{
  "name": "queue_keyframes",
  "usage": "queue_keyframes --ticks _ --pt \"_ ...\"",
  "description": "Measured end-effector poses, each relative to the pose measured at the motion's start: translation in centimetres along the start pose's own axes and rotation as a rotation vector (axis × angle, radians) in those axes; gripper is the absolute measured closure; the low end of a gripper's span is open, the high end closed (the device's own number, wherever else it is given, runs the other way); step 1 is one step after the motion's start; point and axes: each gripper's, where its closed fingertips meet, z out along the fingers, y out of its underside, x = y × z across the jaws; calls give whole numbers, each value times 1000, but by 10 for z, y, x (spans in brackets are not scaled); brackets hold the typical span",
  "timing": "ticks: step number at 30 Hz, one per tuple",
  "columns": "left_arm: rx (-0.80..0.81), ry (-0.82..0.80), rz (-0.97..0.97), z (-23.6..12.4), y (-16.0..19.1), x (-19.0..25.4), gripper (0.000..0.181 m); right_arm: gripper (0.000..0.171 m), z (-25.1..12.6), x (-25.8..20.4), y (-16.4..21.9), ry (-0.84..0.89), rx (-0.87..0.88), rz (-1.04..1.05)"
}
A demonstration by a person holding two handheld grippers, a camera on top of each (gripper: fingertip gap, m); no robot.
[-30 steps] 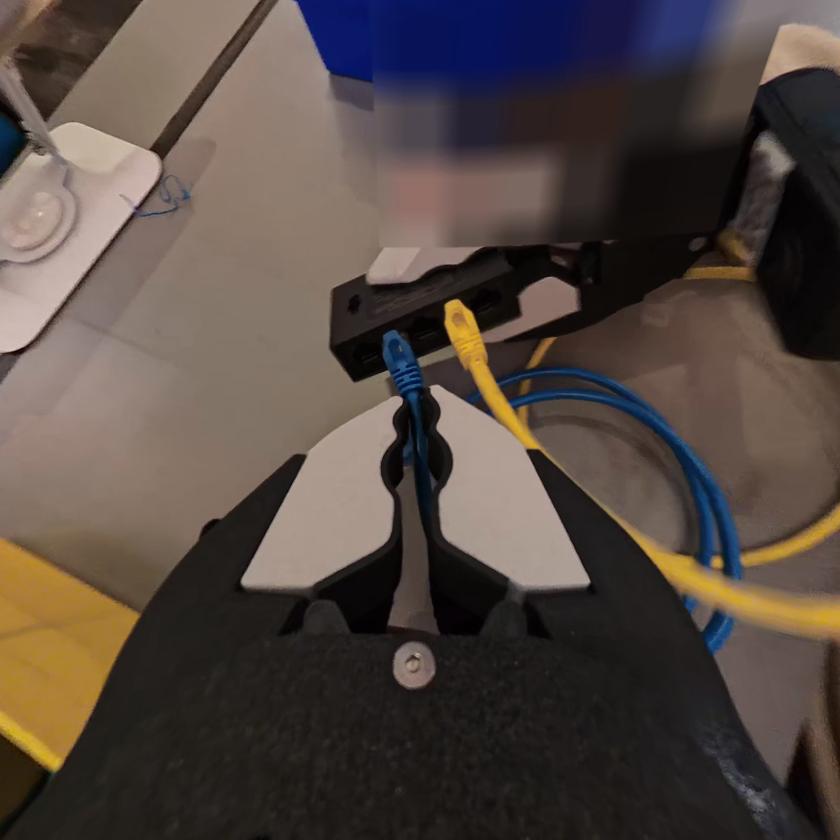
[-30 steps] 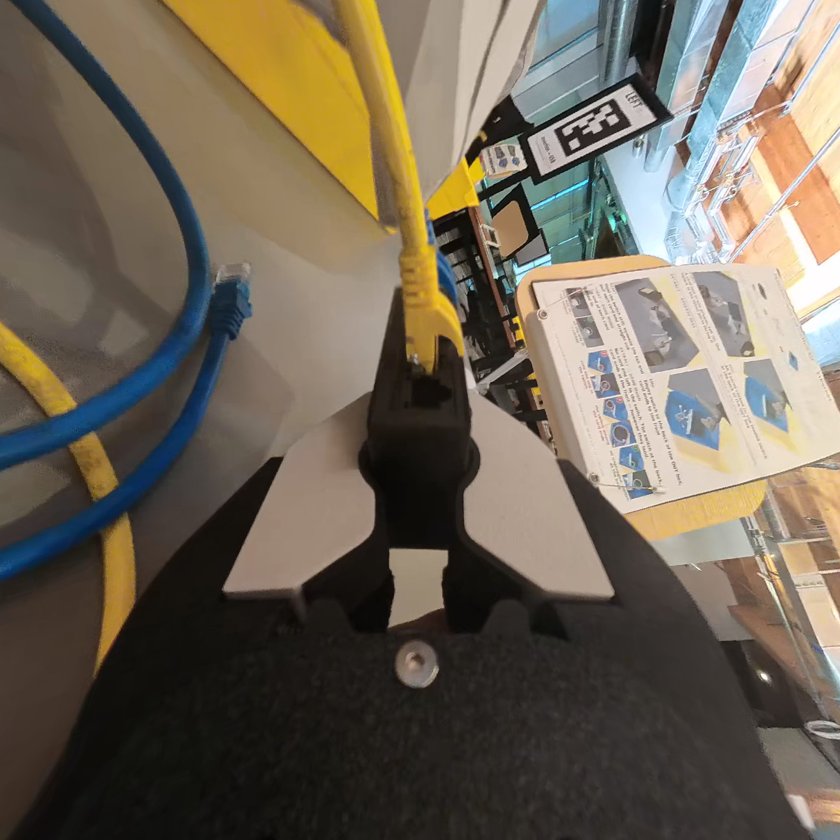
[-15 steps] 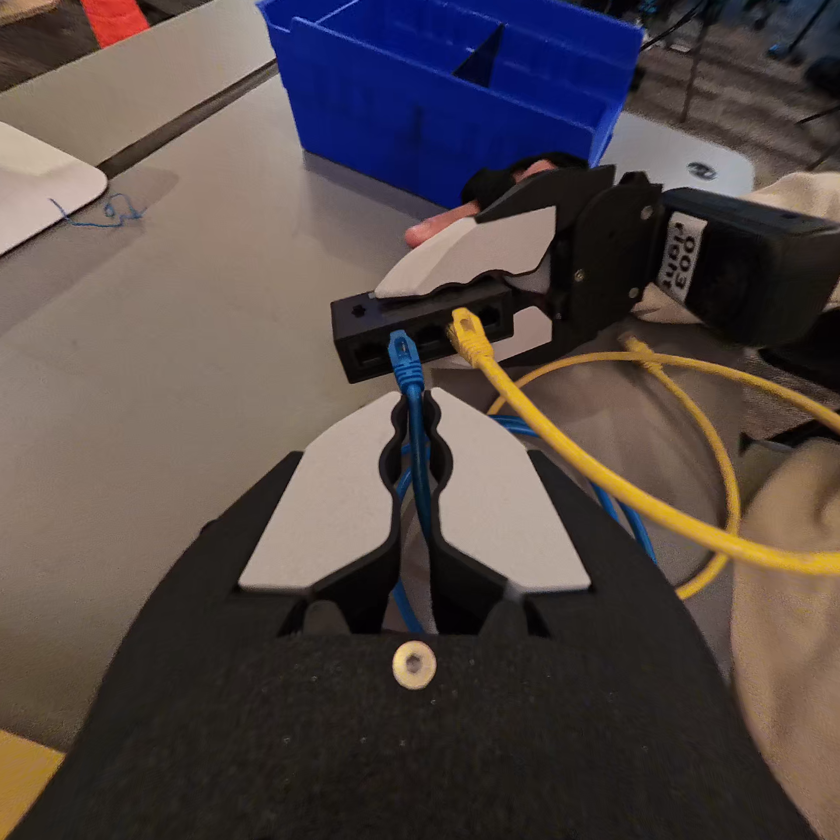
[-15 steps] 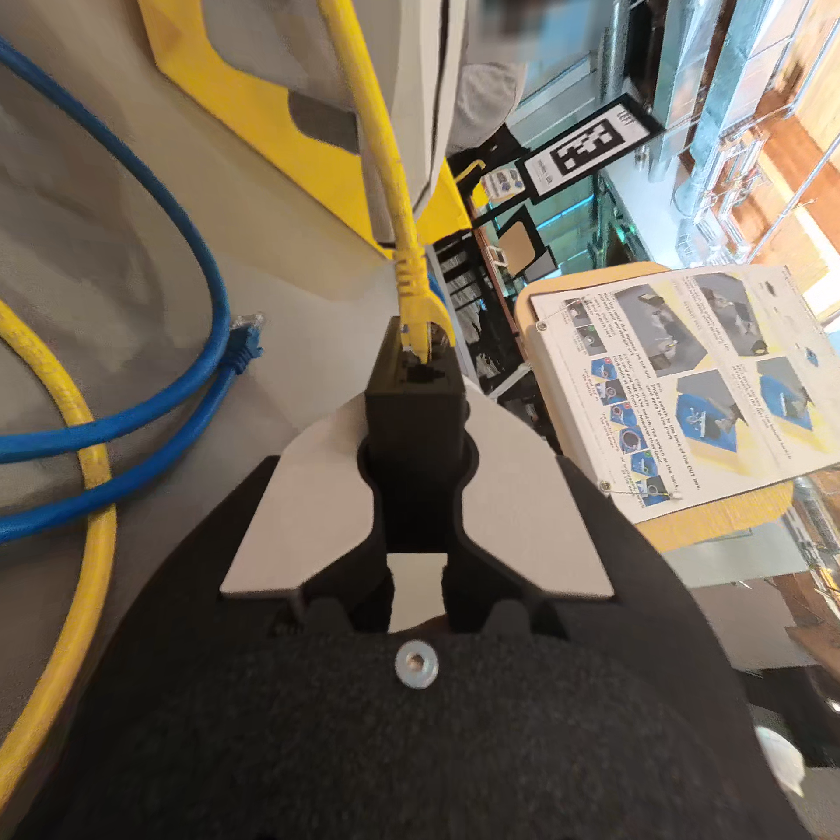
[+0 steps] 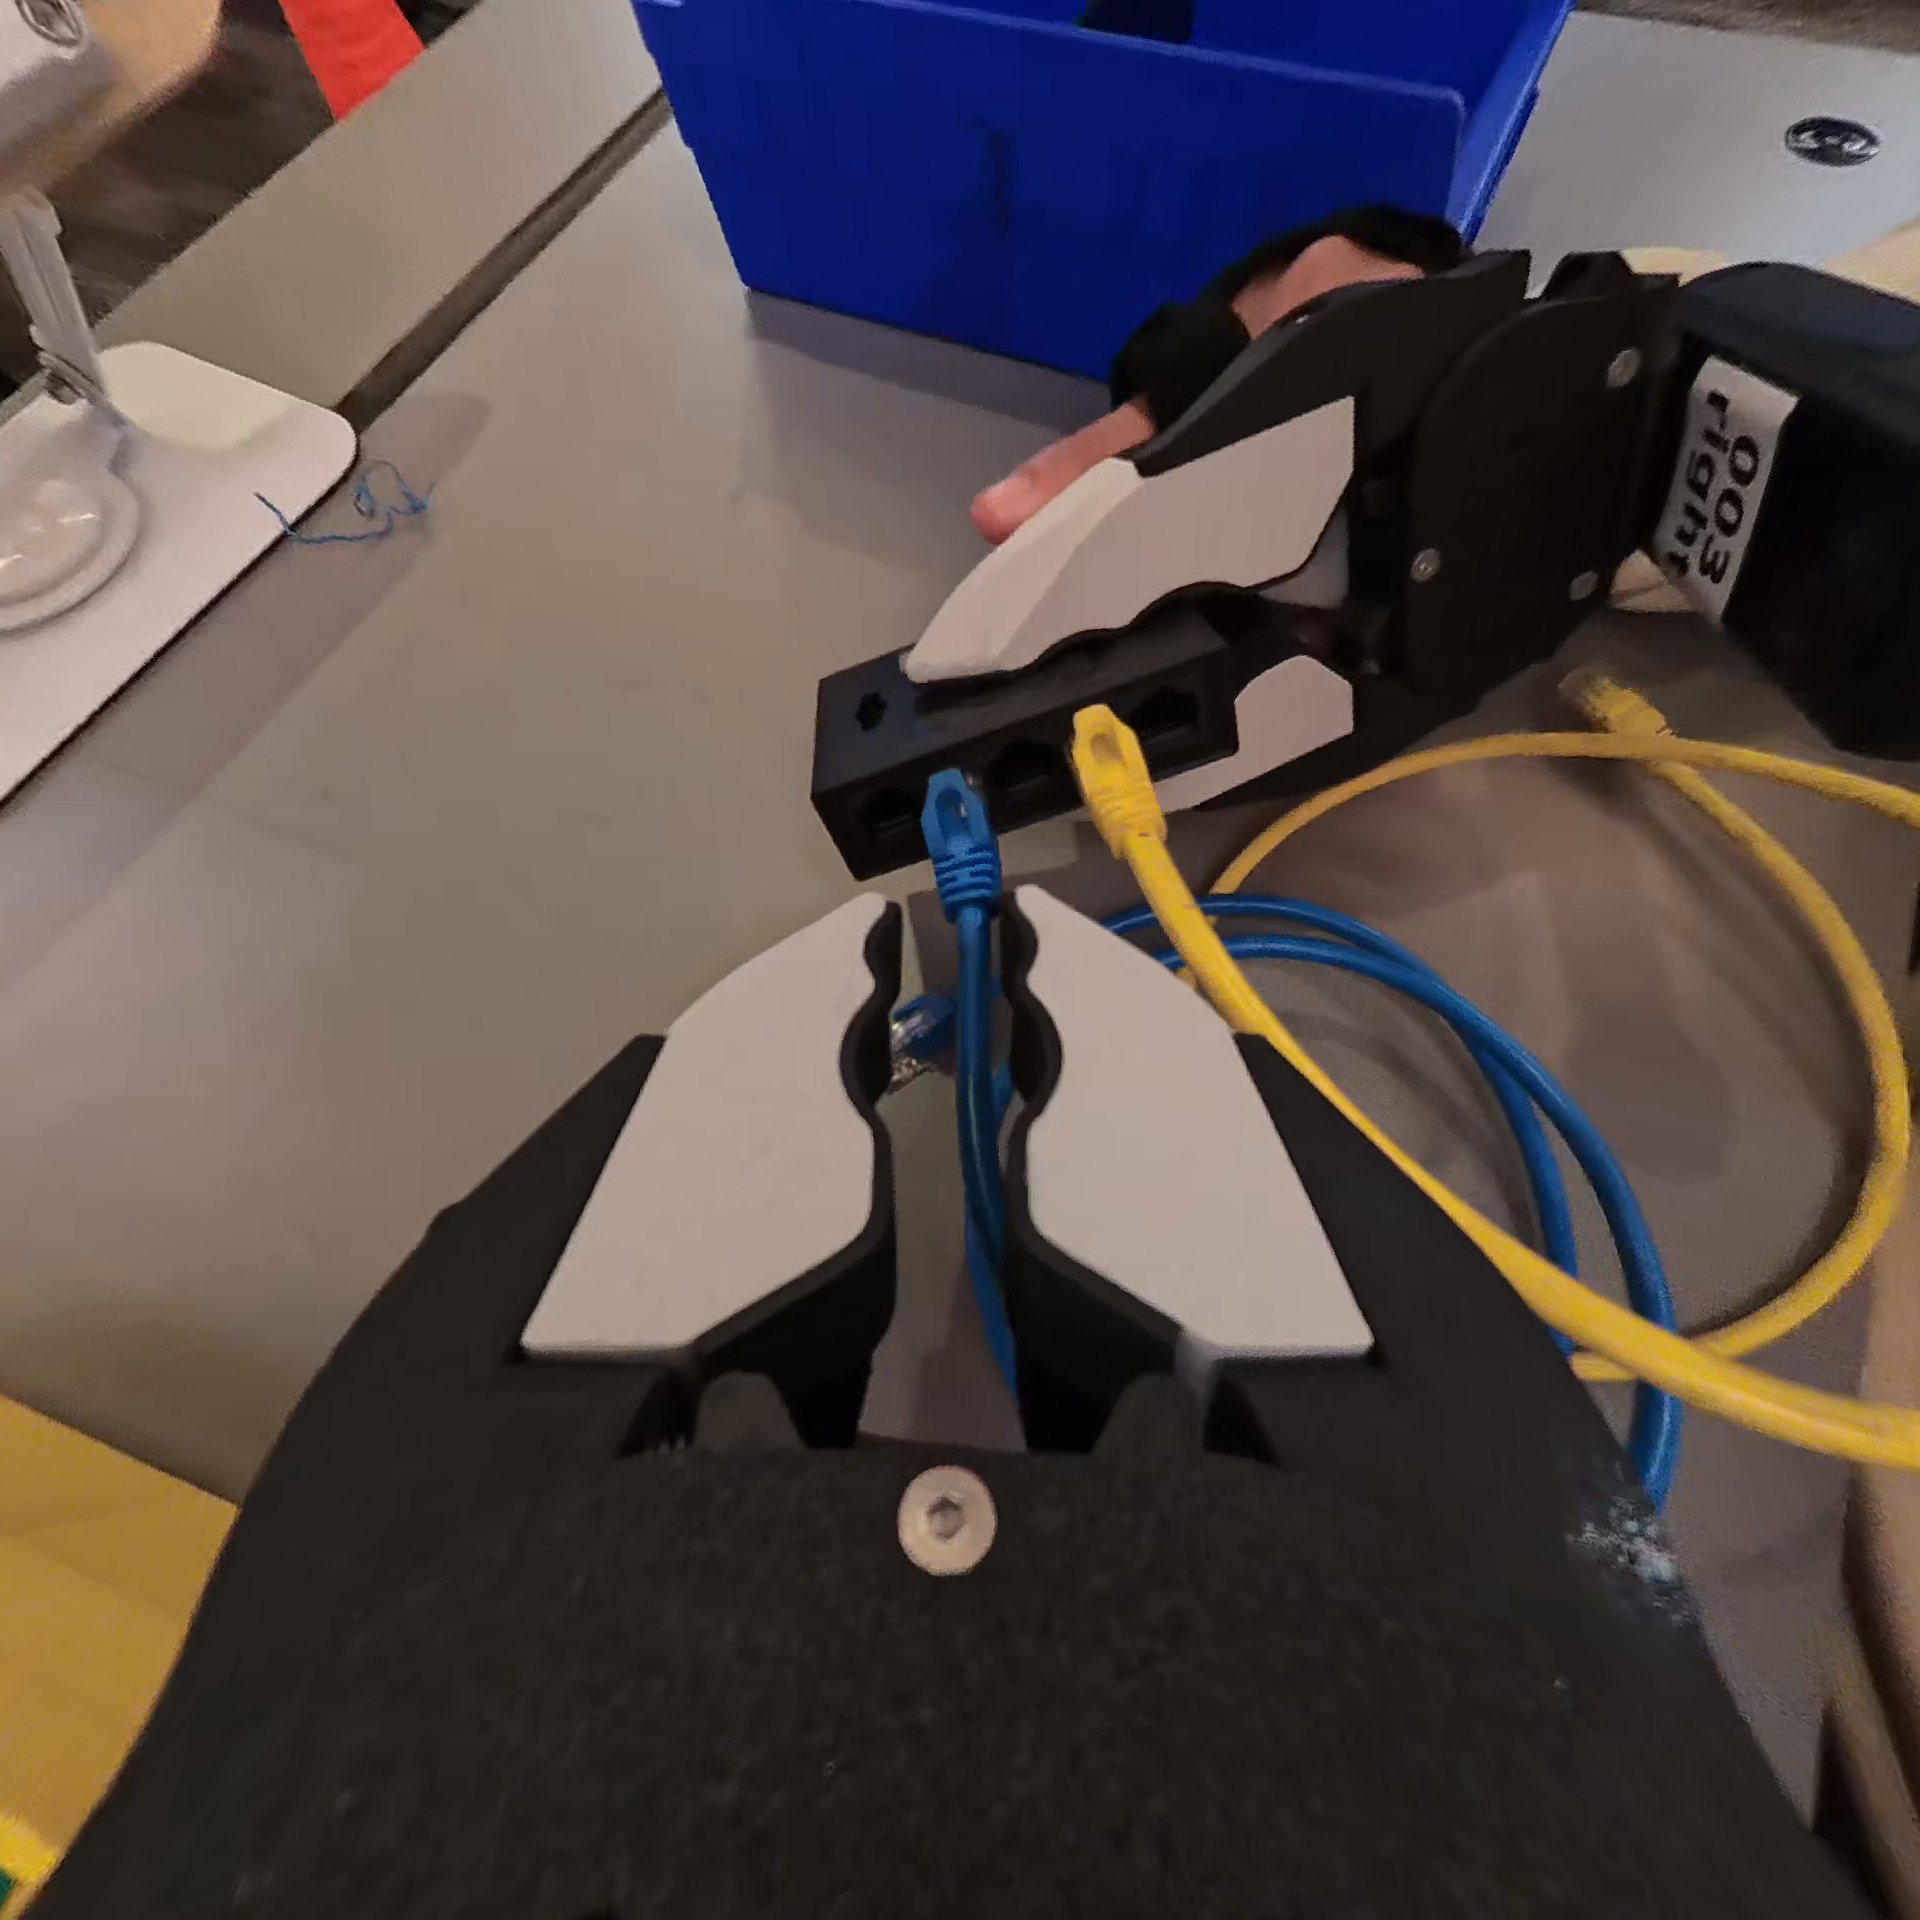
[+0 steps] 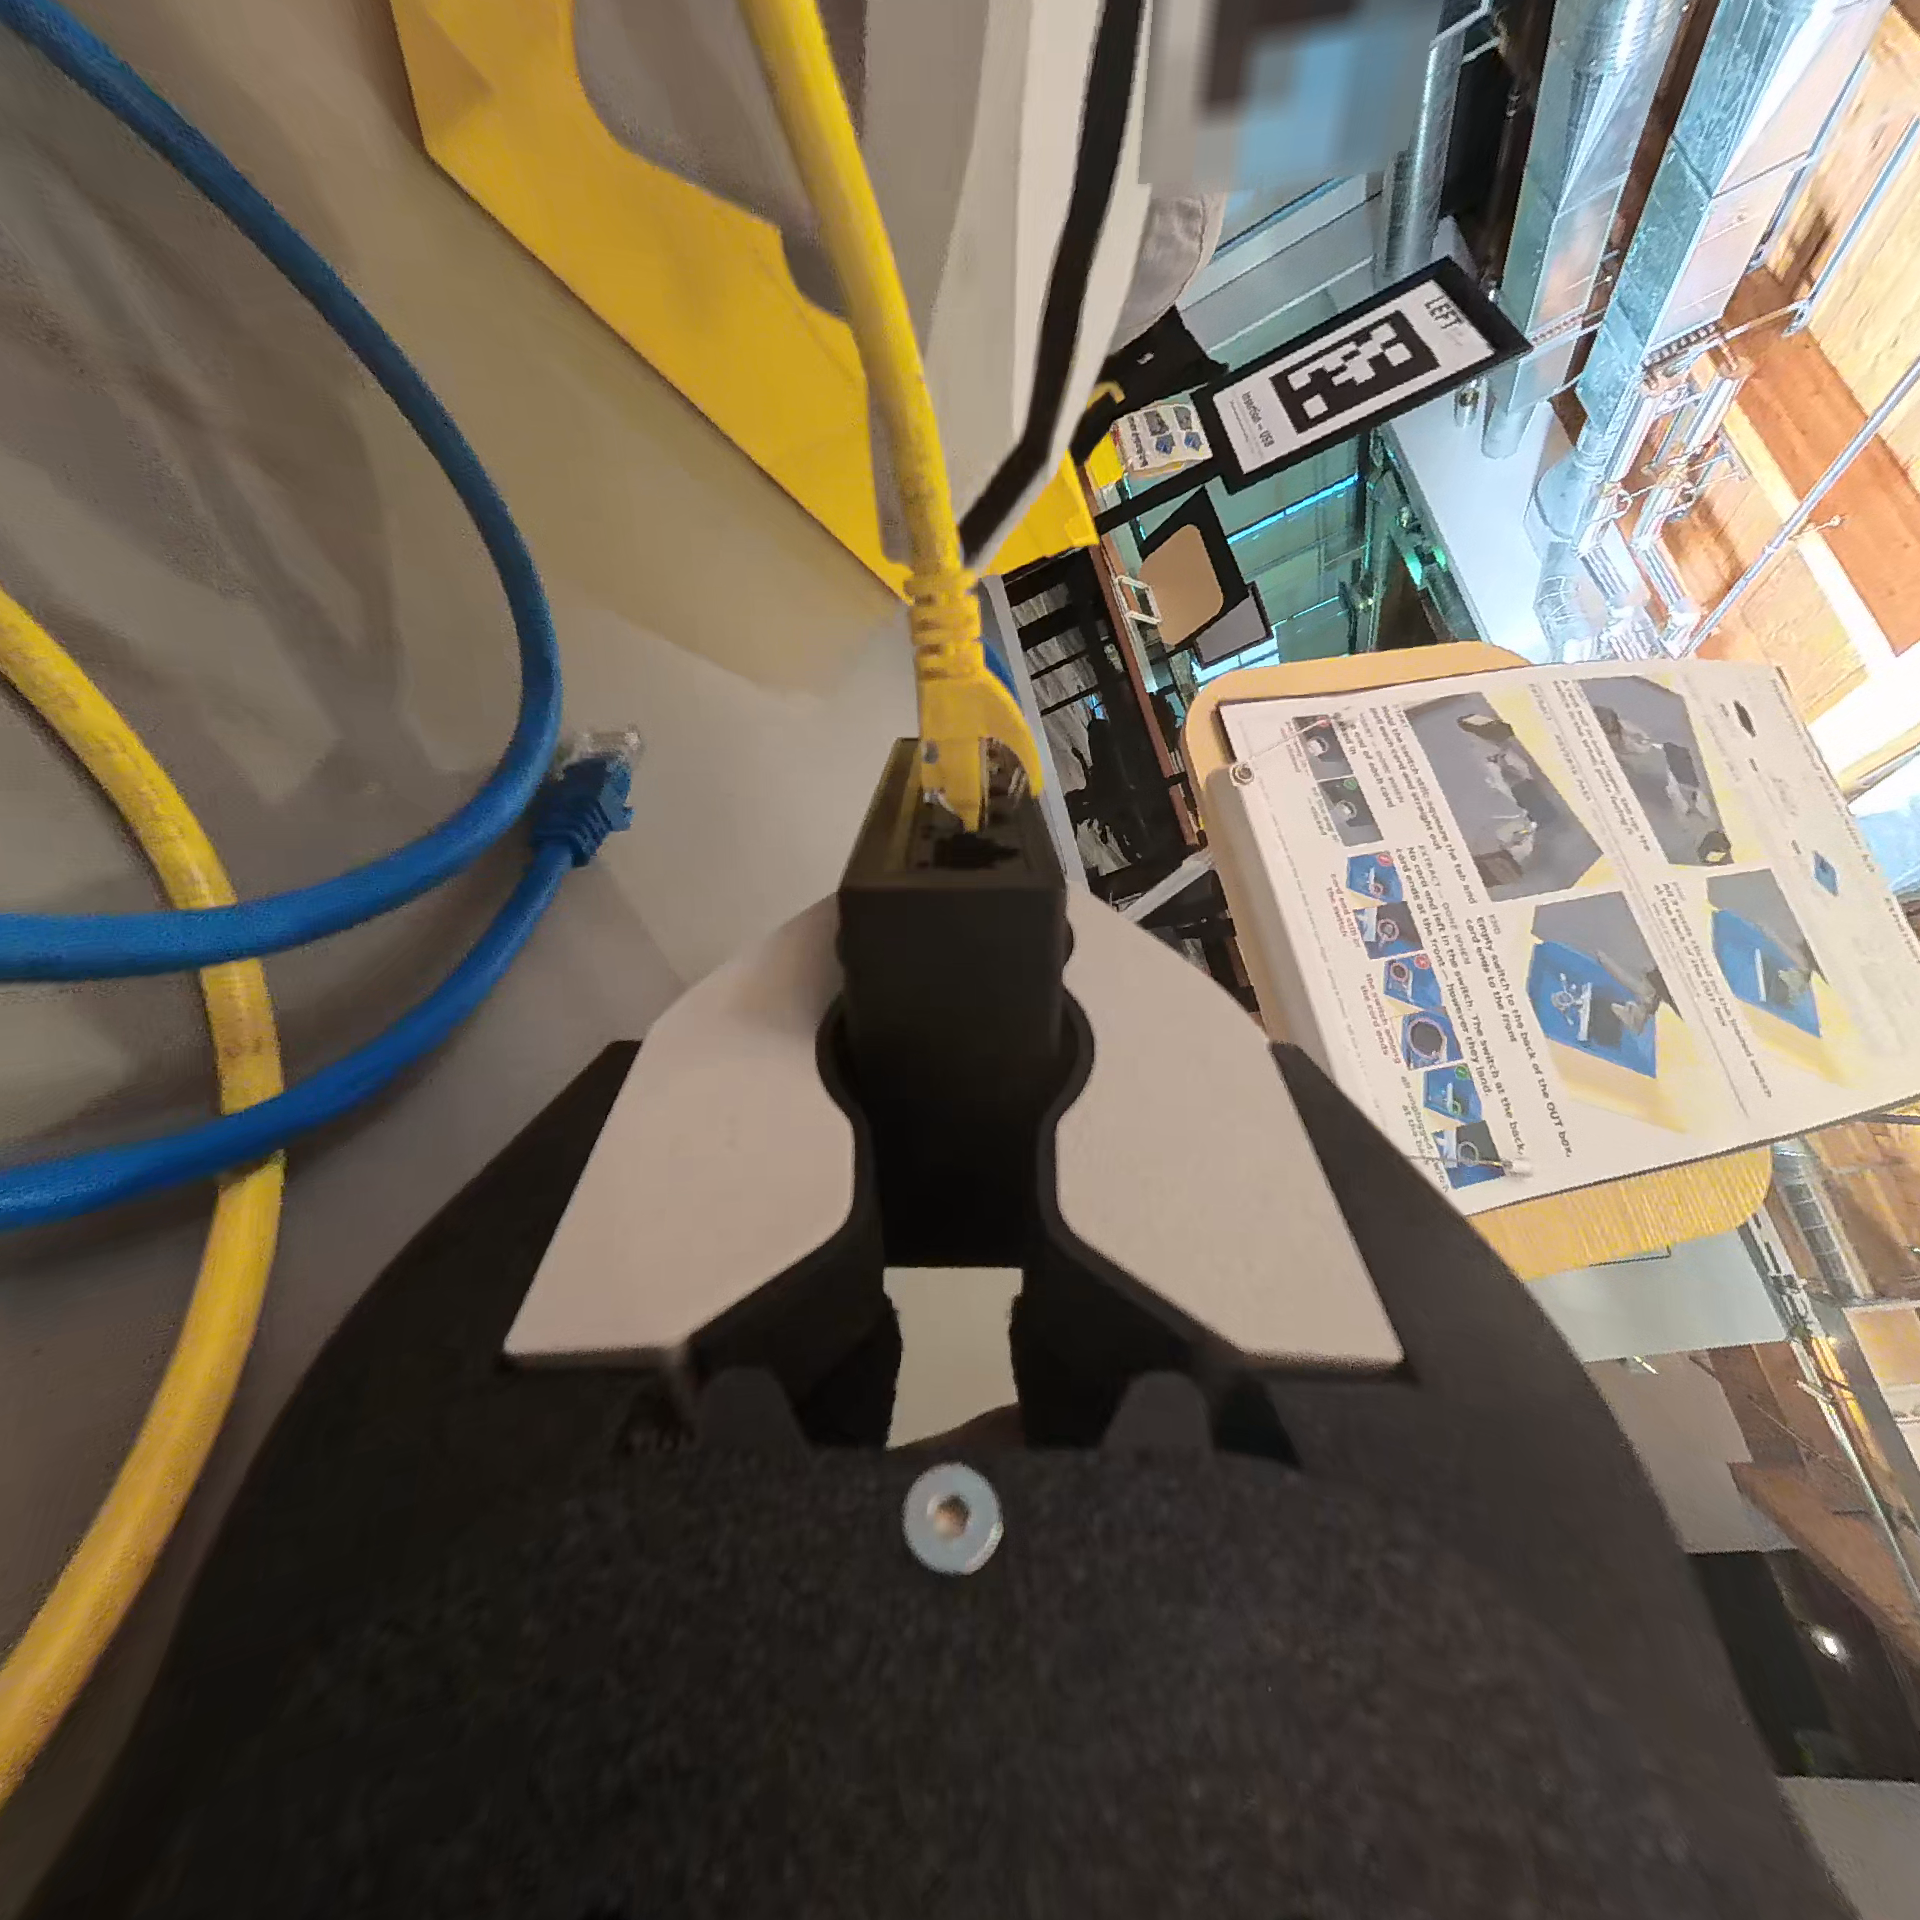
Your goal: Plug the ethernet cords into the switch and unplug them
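Note:
A black switch (image 5: 1023,743) is held just above the grey table (image 5: 468,831). My right gripper (image 6: 951,935) is shut on its end; one of its white fingers (image 5: 1143,540) lies over the top of the switch. A blue plug (image 5: 961,831) and a yellow plug (image 5: 1112,774) sit in front ports; the yellow plug also shows in the right wrist view (image 6: 951,717). My left gripper (image 5: 951,904) is open just behind the blue plug, and the blue cord (image 5: 977,1091) runs loose between its fingers. The blue cord's free plug (image 6: 587,800) and the yellow cord's free plug (image 5: 1616,712) lie on the table.
A blue bin (image 5: 1039,156) stands behind the switch. A white stand base (image 5: 156,488) is at the far left. Cord loops (image 5: 1558,1091) lie at the right. A yellow sheet (image 5: 62,1558) is at the near left. A picture sheet on a wooden board (image 6: 1558,914) shows beyond the switch.
My left gripper has opened and let go of the blue cord, whose plug stays in the switch. The right gripper still holds the switch.

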Motion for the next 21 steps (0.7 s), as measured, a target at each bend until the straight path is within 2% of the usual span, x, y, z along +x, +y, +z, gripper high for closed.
queue_keyframes --ticks 6,12,21 --pt "30 30 -71 10 0 6 163 142 -1 0 -8 5 26 23" --pt "100 12 -158 14 -6 5 169 142 -2 3 -5 15 22 40" --pt "59 28 -115 14 -1 7 170 143 -4 -2 -13 2 74 50"
